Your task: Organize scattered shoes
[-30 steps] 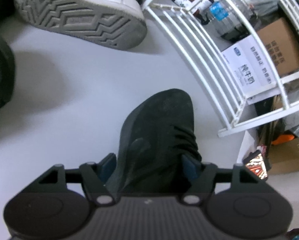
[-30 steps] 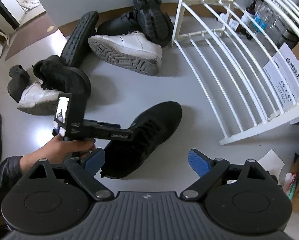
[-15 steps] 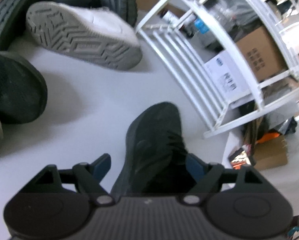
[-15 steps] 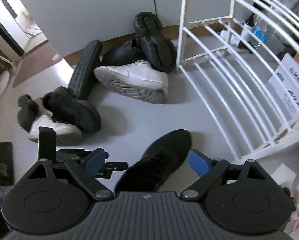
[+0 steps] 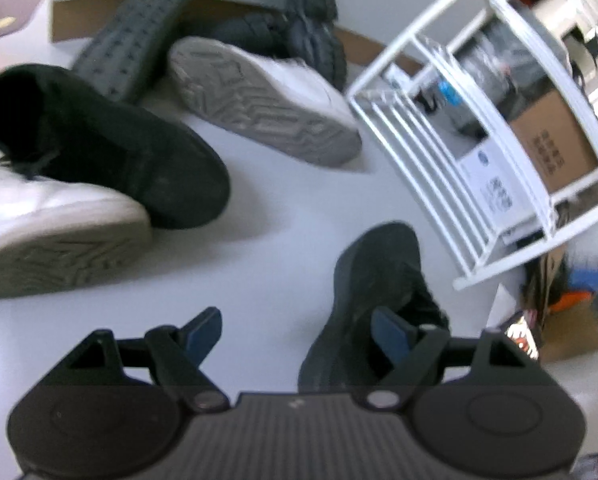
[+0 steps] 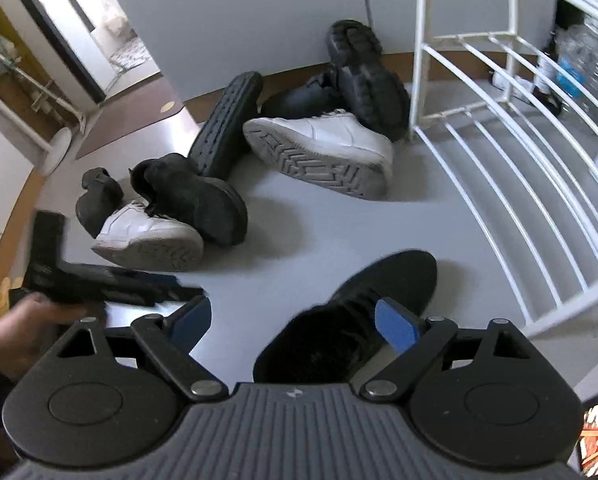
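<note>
Currently: right gripper (image 6: 295, 322) positioned over the black sneaker (image 6: 363, 304), both sets of jaws released and empty.

Black sneaker lies alone on the floor (image 6: 299, 232), sole down, toe near the front rail of the white shoe rack (image 6: 511, 184). Judged step: grasp it and lift it to the rack. Centre the right gripper's jaws over the collar before clenching; its right pad overlaps the laces, its left pad sits beside the shoe. Left gripper (image 5: 295, 330) is off to the sneaker's left. Bare floor separates the sneaker from the shoe pile (image 6: 235, 184) by the wall. Rack bars crowd the right side; lift clear of the front rail.
</note>
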Tool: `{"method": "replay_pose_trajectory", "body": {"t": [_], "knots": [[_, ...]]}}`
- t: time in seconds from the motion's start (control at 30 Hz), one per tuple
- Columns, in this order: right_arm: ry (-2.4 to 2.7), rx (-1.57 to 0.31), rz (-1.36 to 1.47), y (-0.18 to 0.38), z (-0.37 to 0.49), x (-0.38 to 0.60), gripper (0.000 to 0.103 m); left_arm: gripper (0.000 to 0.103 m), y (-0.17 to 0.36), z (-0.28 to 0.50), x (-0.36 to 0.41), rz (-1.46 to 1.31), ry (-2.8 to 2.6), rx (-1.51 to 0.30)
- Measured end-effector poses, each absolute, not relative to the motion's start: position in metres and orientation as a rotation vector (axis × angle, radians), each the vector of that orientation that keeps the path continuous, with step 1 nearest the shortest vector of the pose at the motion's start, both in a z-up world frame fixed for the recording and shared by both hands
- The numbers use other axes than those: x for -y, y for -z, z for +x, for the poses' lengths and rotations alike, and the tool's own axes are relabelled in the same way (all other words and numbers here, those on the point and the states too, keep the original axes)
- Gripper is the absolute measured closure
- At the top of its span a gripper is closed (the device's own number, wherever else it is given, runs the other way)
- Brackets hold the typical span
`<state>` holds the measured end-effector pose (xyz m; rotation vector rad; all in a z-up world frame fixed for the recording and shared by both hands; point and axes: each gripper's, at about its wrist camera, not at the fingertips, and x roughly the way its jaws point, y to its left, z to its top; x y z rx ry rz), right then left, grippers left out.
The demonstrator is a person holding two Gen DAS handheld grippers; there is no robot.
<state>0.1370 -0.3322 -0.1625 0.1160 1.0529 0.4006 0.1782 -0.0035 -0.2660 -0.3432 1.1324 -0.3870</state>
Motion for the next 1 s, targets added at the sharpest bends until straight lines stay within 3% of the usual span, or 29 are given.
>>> {"method": "replay_pose_trajectory", "body": {"t": [0.03,0.2,0.33,0.57,0.7,1.0], "knots": [[-0.395,-1.045,0.114,0.168,0.130,0.334,0.010,0.009,0.262,0.171,0.000,-0.368,0.379,-1.110],[-0.458,-1.014,0.116,0.211,0.104,0.344,0.010,0.012,0.273,0.151,0.000,-0.376,0.355,-1.136],[-0.476,-0.986,-0.049,0.241,0.100,0.342,0.013,0.012,0.287,0.145,-0.001,-0.349,0.320,-1.180],[-0.531,-0.987,-0.153,0.256,0.103,0.348,0.018,0.015,0.287,0.142,-0.012,-0.370,0.262,-1.249],[-0.559,-1.000,-0.276,0.263,0.099,0.352,0.019,0.011,0.266,0.132,-0.013,-0.294,0.283,-1.246],[-0.624,-0.820,-0.384,0.273,0.097,0.357,0.019,0.010,0.292,0.129,-0.020,-0.312,0.341,-1.268]]}}
